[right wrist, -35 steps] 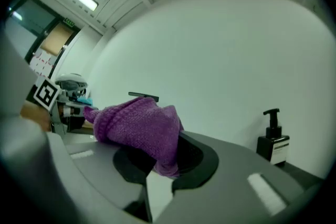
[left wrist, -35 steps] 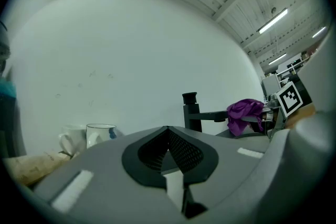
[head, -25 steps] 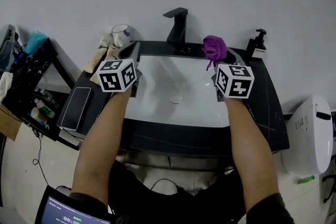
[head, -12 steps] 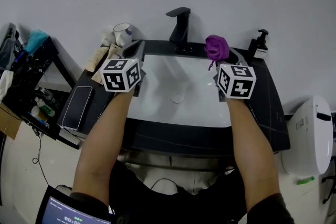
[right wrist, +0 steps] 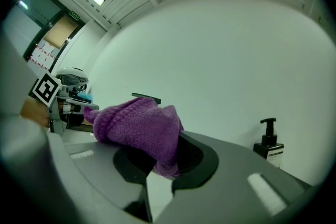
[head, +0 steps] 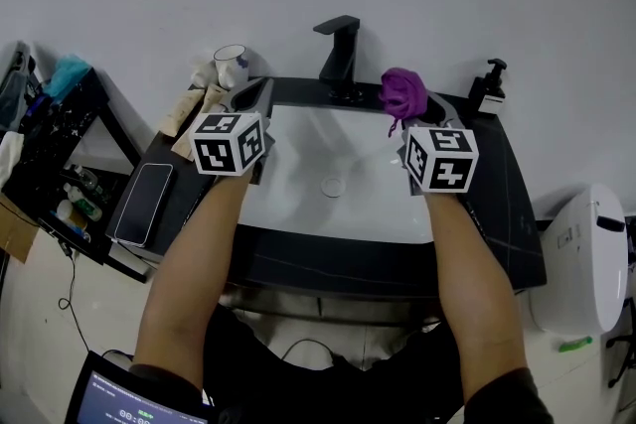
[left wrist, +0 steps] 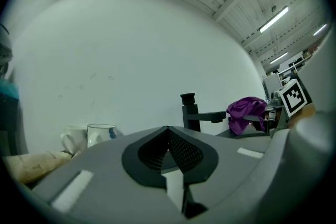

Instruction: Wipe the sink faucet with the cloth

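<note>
Left to right: phone [head: 144, 204] is lying flat on the dark surface left of the sink, and a mug [head: 231, 67] is standing at the back-left corner by the wall. I'm holding the left gripper [head: 252, 94] over the sink's back-left rim. Its own view is showing the left gripper [left wrist: 168, 131] with pad tips meeting and nothing between them, so it's closed and empty, aiming at the wall with the mug [left wrist: 101, 134] off to its left. White sink [head: 298, 149] is sitting in the dark counter [head: 502, 204], drain [head: 333, 185] near the middle. Black faucet [head: 340, 50] is standing upright at the back centre, spout reaching forward. Purple cloth [head: 402, 92] is sitting bunched just right of the faucet, above the back-right part of the basin; head view is showing a small gap between them, so no contact that I can confirm. Right gripper [head: 415, 117] is clamping it: in its own view the right gripper [right wrist: 167, 157] has its jaws closed on the cloth [right wrist: 139, 126], which is spilling up over the tips and covering most of the faucet [right wrist: 147, 96]. Soap dispenser [head: 489, 84] is standing at the back-right corner, well right of the cloth. A white fixture [head: 581, 253] is sitting past the counter's right end.
</note>
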